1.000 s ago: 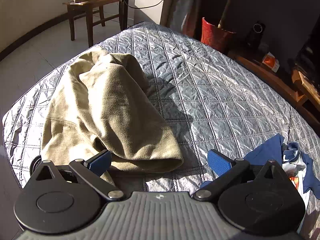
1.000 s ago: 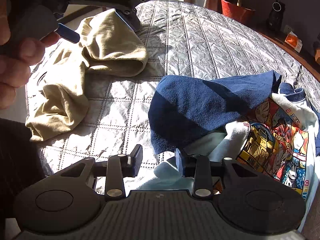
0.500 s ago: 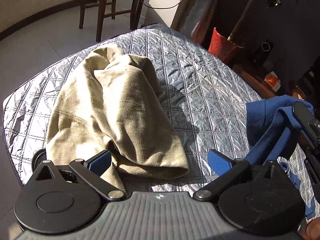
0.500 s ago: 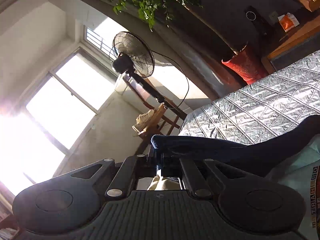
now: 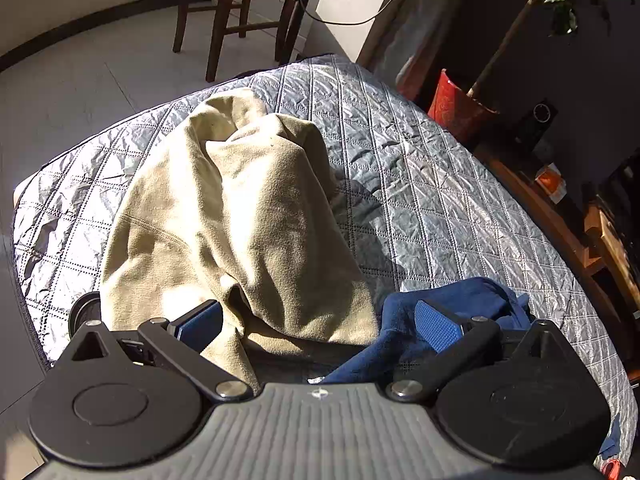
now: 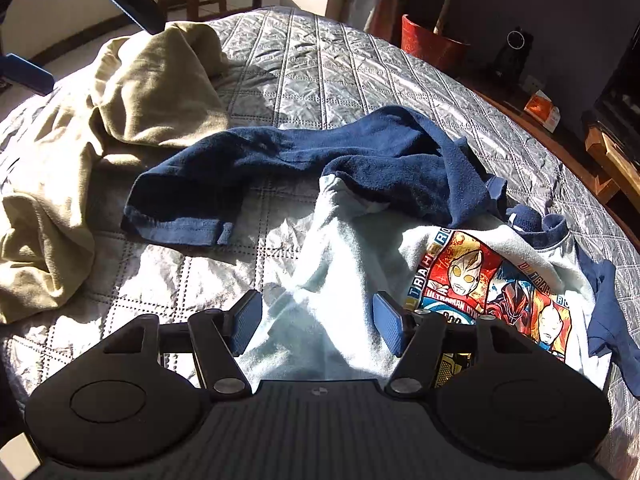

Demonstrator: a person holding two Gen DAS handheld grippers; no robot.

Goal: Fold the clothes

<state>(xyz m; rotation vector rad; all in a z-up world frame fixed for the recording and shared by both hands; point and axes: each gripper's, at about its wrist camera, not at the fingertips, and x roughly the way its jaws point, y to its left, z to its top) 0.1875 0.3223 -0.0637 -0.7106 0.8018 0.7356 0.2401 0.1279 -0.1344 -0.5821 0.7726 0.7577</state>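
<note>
A beige fleece garment (image 5: pixel 240 220) lies bunched on the grey quilted bed cover (image 5: pixel 420 184). My left gripper (image 5: pixel 318 328) hangs open over its near edge. A navy cloth (image 5: pixel 460 300) lies by the left gripper's right pad. In the right wrist view the navy cloth (image 6: pixel 300 152) stretches from the beige garment (image 6: pixel 152 80) to a white shirt with a cartoon print (image 6: pixel 480 280). My right gripper (image 6: pixel 316 322) is over the shirt's pale fabric. Its jaws are opening, and the cloth lies between the pads without being pressed. The left gripper (image 6: pixel 80 38) shows at the top left.
A wooden chair (image 5: pixel 236 12) with sneakers on it stands on the tiled floor past the bed's far corner. A red plant pot (image 5: pixel 456 108) and a wooden shelf (image 5: pixel 560 216) with an orange box (image 5: pixel 550 180) line the right side. The bed's left edge drops to the floor.
The right gripper shut on the navy cloth, swung it up and leftward, then came down and let go. The cloth now lies spread beside the beige garment. The left gripper shifted slightly.
</note>
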